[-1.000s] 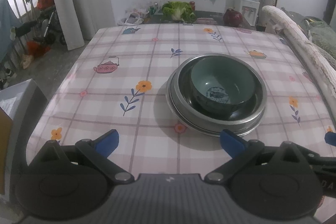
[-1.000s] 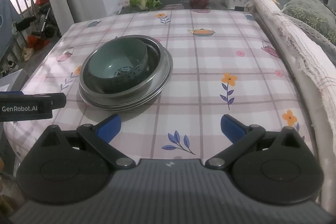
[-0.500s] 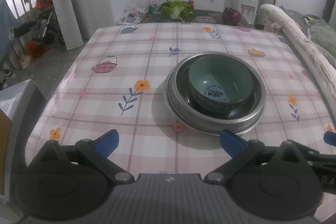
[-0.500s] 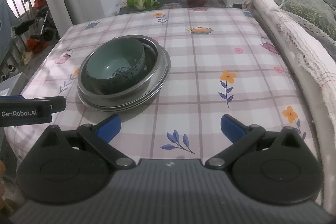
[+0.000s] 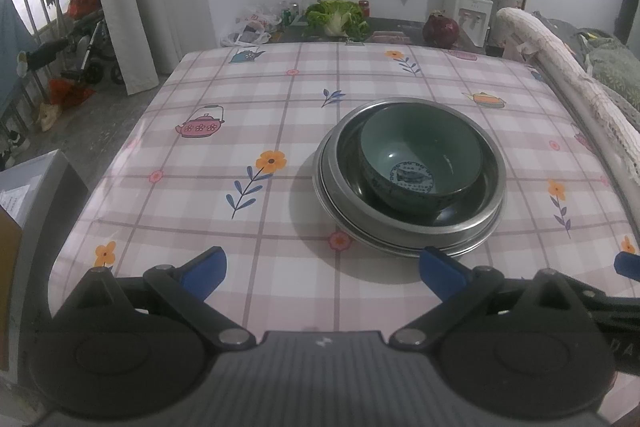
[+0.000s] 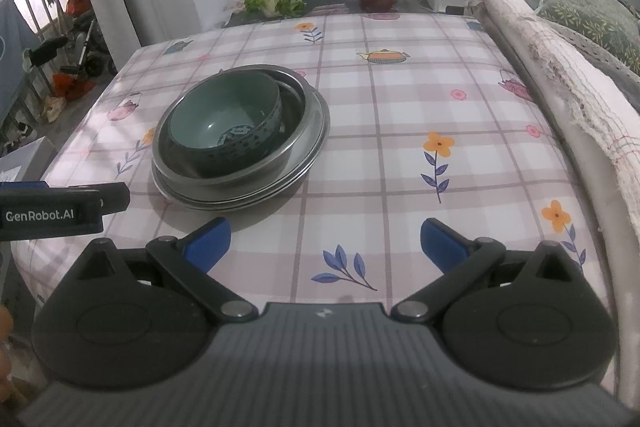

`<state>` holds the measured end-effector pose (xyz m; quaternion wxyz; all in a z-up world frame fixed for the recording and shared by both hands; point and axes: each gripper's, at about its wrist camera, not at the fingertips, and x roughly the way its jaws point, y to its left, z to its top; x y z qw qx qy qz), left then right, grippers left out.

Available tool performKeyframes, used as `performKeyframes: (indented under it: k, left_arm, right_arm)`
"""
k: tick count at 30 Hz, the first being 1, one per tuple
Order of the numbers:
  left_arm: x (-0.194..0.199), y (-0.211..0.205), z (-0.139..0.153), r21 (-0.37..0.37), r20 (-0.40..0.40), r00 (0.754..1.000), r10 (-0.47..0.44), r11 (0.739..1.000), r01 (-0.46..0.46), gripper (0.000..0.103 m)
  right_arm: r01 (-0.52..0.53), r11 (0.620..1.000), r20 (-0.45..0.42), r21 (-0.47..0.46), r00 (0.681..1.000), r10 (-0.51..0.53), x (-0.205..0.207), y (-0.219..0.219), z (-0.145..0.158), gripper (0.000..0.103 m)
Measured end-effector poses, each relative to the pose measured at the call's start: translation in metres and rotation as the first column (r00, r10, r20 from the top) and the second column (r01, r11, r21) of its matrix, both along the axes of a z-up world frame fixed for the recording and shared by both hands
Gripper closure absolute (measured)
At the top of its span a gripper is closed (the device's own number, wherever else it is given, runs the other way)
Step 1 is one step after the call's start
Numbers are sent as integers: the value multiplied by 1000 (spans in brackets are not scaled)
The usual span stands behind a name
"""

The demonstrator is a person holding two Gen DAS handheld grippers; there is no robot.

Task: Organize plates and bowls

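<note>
Jaws on both the left gripper [image 5: 322, 273] and right gripper [image 6: 326, 247] gape empty over the bench [image 5: 280, 115]; approach the green bowl [image 5: 420, 157], nested in steel plates [image 5: 408, 243] right of centre, rim-first.

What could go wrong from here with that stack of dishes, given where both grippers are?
1. The green bowl sits off-centre in the metal bowl, toward its left side; moving the whole stack could make it slide or tip.
2. The metal plates lie flat on the tablecloth, so a finger may struggle to get under the thin rim.
3. Left gripper and right gripper, both open and empty, are close together and could collide if both reach in.
</note>
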<state>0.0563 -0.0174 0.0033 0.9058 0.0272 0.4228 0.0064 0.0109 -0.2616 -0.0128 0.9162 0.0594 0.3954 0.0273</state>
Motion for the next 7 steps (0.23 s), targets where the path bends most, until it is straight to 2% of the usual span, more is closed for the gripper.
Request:
performKeyframes:
  k: [7]
  left_arm:
    - [0, 0, 0, 0, 0, 1000, 0, 1000, 0, 0]
  right_arm:
    - [-3, 1000, -3, 1, 1000, 3, -1, 2, 0, 1]
